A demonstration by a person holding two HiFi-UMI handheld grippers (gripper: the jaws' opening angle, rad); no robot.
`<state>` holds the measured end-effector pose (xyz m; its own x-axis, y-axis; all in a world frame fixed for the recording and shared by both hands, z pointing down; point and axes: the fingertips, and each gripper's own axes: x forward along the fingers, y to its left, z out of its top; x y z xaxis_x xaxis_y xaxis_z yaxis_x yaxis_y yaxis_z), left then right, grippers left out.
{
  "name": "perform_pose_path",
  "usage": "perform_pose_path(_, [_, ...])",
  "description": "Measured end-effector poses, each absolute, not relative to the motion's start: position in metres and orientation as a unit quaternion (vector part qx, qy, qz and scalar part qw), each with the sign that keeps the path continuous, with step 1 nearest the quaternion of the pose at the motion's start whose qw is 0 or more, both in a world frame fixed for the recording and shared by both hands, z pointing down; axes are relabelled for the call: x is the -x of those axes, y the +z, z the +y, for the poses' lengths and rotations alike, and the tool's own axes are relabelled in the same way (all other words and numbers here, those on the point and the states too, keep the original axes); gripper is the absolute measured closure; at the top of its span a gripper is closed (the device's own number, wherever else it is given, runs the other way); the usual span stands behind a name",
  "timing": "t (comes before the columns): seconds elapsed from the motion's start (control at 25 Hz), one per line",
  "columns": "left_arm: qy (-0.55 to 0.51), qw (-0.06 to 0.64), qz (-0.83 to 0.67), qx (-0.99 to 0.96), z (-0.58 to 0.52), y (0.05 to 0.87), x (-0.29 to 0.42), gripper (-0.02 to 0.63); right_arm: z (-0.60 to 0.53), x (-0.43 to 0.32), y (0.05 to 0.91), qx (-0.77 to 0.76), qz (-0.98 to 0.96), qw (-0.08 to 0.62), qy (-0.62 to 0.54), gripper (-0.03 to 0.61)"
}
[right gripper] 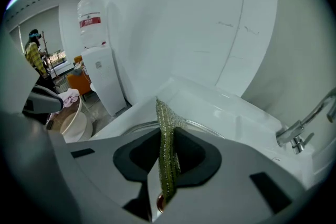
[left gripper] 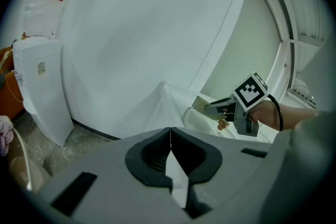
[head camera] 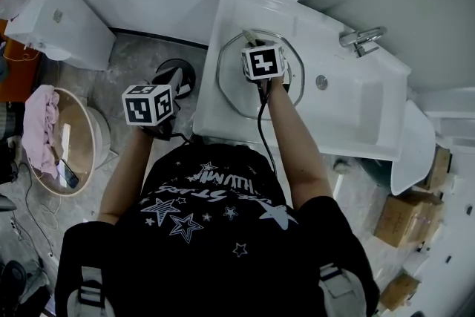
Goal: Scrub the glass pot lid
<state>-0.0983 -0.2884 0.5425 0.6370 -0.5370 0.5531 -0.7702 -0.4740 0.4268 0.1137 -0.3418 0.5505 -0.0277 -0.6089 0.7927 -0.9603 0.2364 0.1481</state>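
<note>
We judge scrubbing: right gripper fingers clench scouring cloth above glass lid; left gripper fingers pinched, empty. Next, press down.

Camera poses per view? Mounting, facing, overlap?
Head view: on the person's head, looking down at the sink, glass pot lid, both arms, torso.
Left gripper view: on the left gripper, jaws shut, facing the wall; right gripper shows.
Right gripper view: along jaws clamping the scrub cloth, toward lid and faucet.
Both gripper views share the water dispenser.
</note>
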Motion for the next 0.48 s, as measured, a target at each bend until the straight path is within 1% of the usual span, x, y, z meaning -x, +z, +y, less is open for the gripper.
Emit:
perform_pose_path(0.24, [0.172,0.332,-0.384,-0.844,-0.283,0.540,0.103,0.603,-0.333,-0.082,0.551,-0.557,-0.701,0.387,0.218,0.503])
perform_pose_path(0.48, [0.175,0.330,-0.379,-0.847,-0.273,0.541,0.109,0.603,-0.326,-0.071,0.546,-0.562,-0.704,0.382,0.205,0.503])
